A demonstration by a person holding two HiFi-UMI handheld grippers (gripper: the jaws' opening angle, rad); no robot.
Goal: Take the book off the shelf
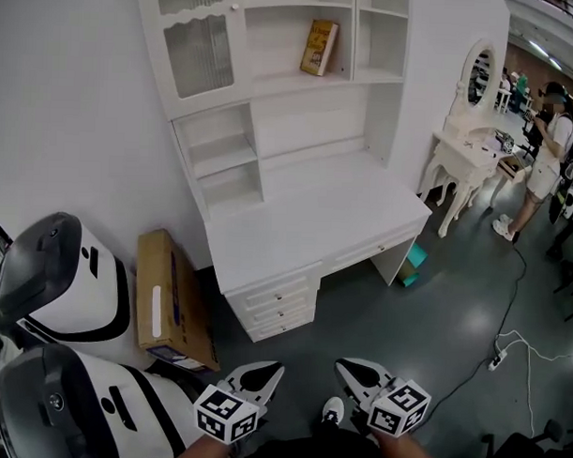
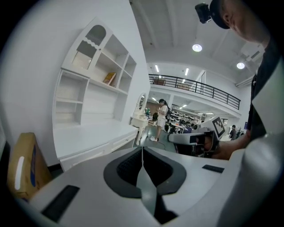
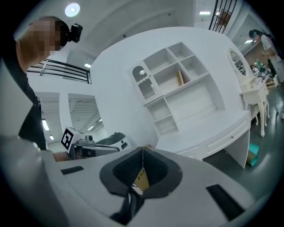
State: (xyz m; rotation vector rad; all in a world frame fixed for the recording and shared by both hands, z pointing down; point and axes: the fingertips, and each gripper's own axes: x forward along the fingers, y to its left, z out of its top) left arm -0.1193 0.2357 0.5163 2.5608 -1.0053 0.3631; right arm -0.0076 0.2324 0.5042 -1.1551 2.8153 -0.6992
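A yellow-brown book (image 1: 319, 47) leans upright on an upper shelf of the white desk hutch (image 1: 301, 78), far ahead of both grippers. It also shows small in the left gripper view as the book (image 2: 109, 78) and in the right gripper view as the book (image 3: 180, 78). My left gripper (image 1: 278, 369) and right gripper (image 1: 342, 365) are held low, side by side, over the dark floor in front of the desk. In their own views the left gripper (image 2: 142, 148) and the right gripper (image 3: 143, 150) have their jaws closed together with nothing between them.
The white desk top (image 1: 315, 220) with drawers lies between me and the shelves. A cardboard box (image 1: 171, 299) leans at the desk's left, beside two white-and-black machines (image 1: 59, 281). A white dressing table (image 1: 463, 150), a standing person (image 1: 547, 157) and floor cables (image 1: 508, 344) are to the right.
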